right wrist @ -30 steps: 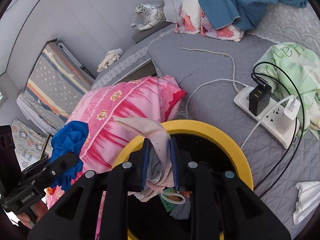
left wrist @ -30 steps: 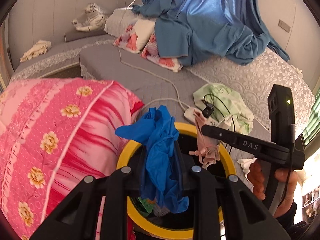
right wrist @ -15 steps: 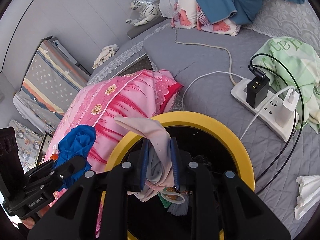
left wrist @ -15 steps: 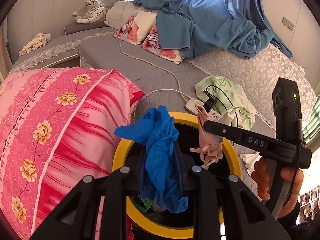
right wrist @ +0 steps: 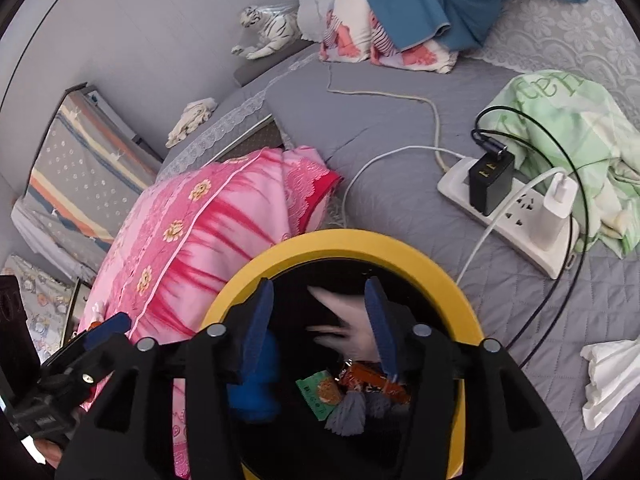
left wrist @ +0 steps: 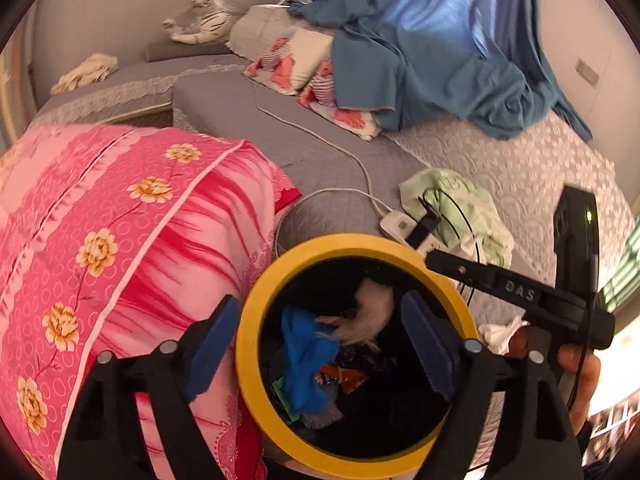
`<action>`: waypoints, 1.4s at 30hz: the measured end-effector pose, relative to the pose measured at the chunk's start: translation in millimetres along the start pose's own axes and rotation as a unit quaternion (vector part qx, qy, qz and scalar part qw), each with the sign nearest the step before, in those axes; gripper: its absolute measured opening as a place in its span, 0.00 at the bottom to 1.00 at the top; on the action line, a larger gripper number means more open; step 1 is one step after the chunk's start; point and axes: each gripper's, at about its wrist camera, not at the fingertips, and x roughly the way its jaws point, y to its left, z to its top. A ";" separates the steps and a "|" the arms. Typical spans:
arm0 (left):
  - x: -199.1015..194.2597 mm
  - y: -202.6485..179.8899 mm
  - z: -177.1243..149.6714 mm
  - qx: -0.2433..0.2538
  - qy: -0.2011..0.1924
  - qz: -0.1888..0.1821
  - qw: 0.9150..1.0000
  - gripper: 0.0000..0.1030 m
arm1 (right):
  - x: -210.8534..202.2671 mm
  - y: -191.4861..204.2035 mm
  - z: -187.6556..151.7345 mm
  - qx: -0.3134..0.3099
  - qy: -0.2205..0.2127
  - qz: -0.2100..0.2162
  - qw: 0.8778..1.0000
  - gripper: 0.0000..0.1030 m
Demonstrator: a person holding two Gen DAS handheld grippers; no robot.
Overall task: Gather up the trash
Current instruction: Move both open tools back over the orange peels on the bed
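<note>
Both grippers hang over the mouth of the yellow-rimmed bin (left wrist: 256,364), and neither holds anything. The left gripper (left wrist: 318,354) has its jaws spread wide, the blue pads standing out past the bin's rim on either side; directly below and between them a blue glove (left wrist: 306,360) lies inside the bin, blurred. Just right of it, also within the bin, is a pale pinkish glove (left wrist: 374,318), likewise blurred. The right gripper (right wrist: 320,326) is open too, though less widely, with the pale glove (right wrist: 352,336) between its pads and below them; whether it touches the right pad cannot be told. Wrappers (right wrist: 362,380) lie beneath it at the bin's bottom. Left of both grippers a pink flowered pillow (left wrist: 120,248) presses against the bin. Ahead and right of the right gripper sits a white power strip (right wrist: 516,216), and a crumpled white tissue (right wrist: 610,380) lies on the grey bedcover (right wrist: 384,136) to its right.
</note>
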 end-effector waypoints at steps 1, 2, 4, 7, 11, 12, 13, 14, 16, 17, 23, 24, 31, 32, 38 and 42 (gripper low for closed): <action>-0.6 5.8 0.7 -0.013 0.001 -0.005 1.000 0.82 | -0.6 -1.0 0.3 0.003 0.000 0.001 1.000 0.50; -0.8 9.9 1.2 -0.022 0.002 -0.006 1.000 0.84 | -1.3 -2.2 0.6 0.007 -0.001 0.002 1.000 0.55; -3.1 20.1 0.6 -0.043 0.000 -0.009 0.999 0.86 | -2.6 -2.8 1.1 0.010 -0.004 -0.001 1.000 0.60; -8.6 31.3 -0.8 -0.059 -0.005 -0.005 0.998 0.89 | -4.6 -0.7 1.7 0.012 -0.009 0.000 1.000 0.69; -25.5 47.7 -2.9 -0.067 -0.028 0.013 0.997 0.91 | -8.8 12.7 2.7 -0.006 -0.020 0.008 1.000 0.79; -30.8 51.9 -2.8 -0.068 -0.035 0.018 0.997 0.92 | -10.3 16.2 3.1 -0.011 -0.023 0.013 1.000 0.81; -36.1 55.8 -3.1 -0.069 -0.041 0.026 0.996 0.92 | -11.6 21.5 3.6 -0.017 -0.026 0.020 0.999 0.82; -41.9 60.8 -3.3 -0.071 -0.047 0.035 0.996 0.92 | -12.4 25.7 4.1 -0.021 -0.030 0.026 0.999 0.83; -53.1 72.7 -4.4 -0.080 -0.055 0.042 0.994 0.92 | -14.3 36.4 6.0 -0.027 -0.037 0.044 0.998 0.84; -60.7 80.0 -6.0 -0.088 -0.061 0.047 0.993 0.92 | -15.1 40.8 6.3 -0.029 -0.039 0.051 0.998 0.85; -97.5 110.5 -17.0 -0.110 -0.085 0.073 0.988 0.92 | -9.8 81.4 8.6 -0.049 -0.048 0.081 0.994 0.89; -105.3 116.6 -20.2 -0.113 -0.090 0.080 0.986 0.92 | -4.4 92.5 8.1 -0.056 -0.039 0.089 0.994 0.89; -156.7 155.8 -48.7 -0.127 -0.125 0.141 0.974 0.92 | 25.8 170.2 -4.6 -0.118 0.007 0.133 0.984 0.90; -164.2 161.9 -54.3 -0.130 -0.129 0.148 0.972 0.92 | 29.4 181.2 -7.9 -0.129 0.013 0.137 0.982 0.90; -205.6 211.1 -86.5 -0.161 -0.145 0.199 0.956 0.92 | 57.7 252.1 -29.8 -0.195 0.056 0.162 0.966 0.90; -223.3 237.9 -103.5 -0.177 -0.150 0.218 0.948 0.92 | 75.7 293.6 -47.1 -0.237 0.084 0.170 0.953 0.90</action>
